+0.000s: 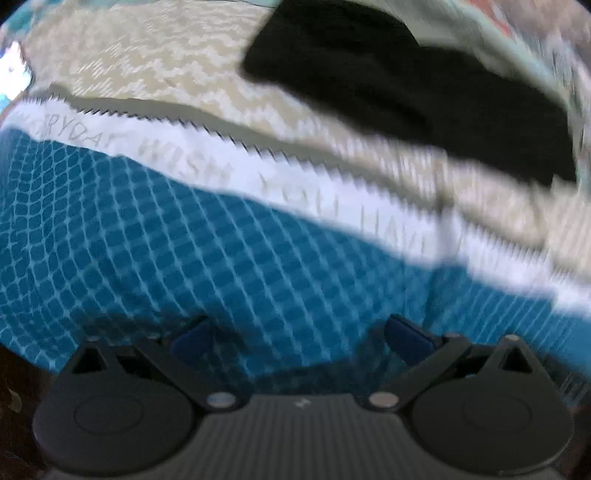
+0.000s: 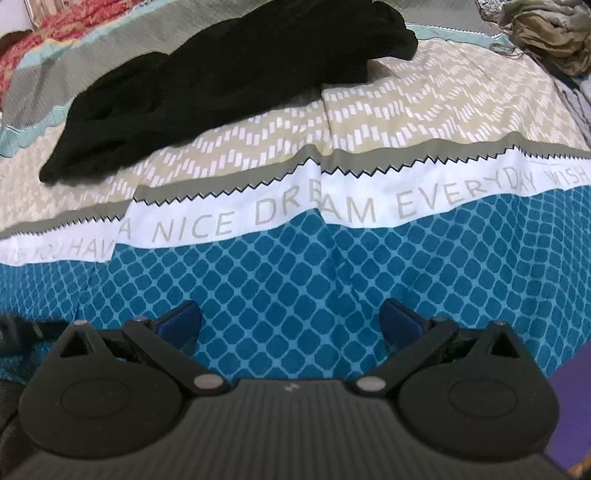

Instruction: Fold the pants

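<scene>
A: While both grippers hover above the near blue part of the bedspread (image 2: 273, 266), where do the pants (image 2: 229, 81) lie?

B: Far from both, on the bed. From the right wrist view, the black pants stretch in a loose, rumpled heap from the far middle down toward the left, across the beige patterned band and the grey strip beyond it. From the left wrist view, the pants (image 1: 399, 92) sit at the far right, blurred.

A: And the right gripper (image 2: 290, 319)?

B: Its jaws stand wide apart with nothing between them but the blue lattice print. The 2 blue fingertips (image 2: 400, 321) touch no cloth that I can see.

A: The left gripper (image 1: 297, 338)?

B: Same: jaws wide, holding nothing, over the blue print. That view is smeared, so finer detail is hard to read.

A: What else is on the bed?

B: Between the blue part and the beige band runs a white stripe (image 2: 236, 218) with grey lettering, reading "A NICE DREAM EVERYDAY" in the right wrist view, edged by a zigzag line. At the far right lies a heap of olive-brown clothes (image 2: 550, 33), well apart from the pants. At the far left shows a red patterned cloth (image 2: 44, 40).
</scene>
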A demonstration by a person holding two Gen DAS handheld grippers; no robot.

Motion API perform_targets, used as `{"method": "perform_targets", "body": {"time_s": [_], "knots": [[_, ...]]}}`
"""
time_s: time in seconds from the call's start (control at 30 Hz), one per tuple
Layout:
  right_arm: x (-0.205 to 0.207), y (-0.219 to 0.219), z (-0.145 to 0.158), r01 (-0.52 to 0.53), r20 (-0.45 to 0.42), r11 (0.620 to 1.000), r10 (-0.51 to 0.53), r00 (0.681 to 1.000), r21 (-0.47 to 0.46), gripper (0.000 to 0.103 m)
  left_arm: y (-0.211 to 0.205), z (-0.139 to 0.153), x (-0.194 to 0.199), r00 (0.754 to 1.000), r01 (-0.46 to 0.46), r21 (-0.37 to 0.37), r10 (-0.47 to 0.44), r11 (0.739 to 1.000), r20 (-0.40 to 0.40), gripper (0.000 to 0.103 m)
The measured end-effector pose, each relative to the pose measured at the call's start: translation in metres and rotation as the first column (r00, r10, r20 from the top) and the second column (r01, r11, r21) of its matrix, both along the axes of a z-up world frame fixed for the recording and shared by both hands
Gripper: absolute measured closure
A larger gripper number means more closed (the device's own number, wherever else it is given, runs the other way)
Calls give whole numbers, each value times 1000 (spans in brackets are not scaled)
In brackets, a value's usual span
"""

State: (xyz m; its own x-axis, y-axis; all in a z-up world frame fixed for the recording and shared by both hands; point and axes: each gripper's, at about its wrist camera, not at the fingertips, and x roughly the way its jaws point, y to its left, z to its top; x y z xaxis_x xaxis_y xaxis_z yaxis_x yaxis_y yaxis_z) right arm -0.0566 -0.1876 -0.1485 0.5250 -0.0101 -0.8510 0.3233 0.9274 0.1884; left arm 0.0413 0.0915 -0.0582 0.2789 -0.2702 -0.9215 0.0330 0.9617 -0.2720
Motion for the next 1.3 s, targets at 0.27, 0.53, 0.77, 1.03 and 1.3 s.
{"method": "perform_targets", "body": {"time_s": [0.27,0.53,0.77,1.03,1.3], "knots": [[-17,-61,20,70,194,972,-115,974,223,27,32,45,62,998,-63,-293,52,954,-45,0],[14,-157,42,244,332,946,-305,893,213,32,30,33,141,982,-188,-245,186,951,-31,1],[83,-207,26,229,281,874,-370,886,429,29,1,11,160,971,-239,-251,237,938,-38,89],[78,-157,87,-49,442,864,-206,873,500,94,56,104,108,945,-195,-376,276,906,174,92],[-50,-74,124,-408,521,780,124,845,475,88,153,140,29,863,-368,-248,428,896,268,92]]}}
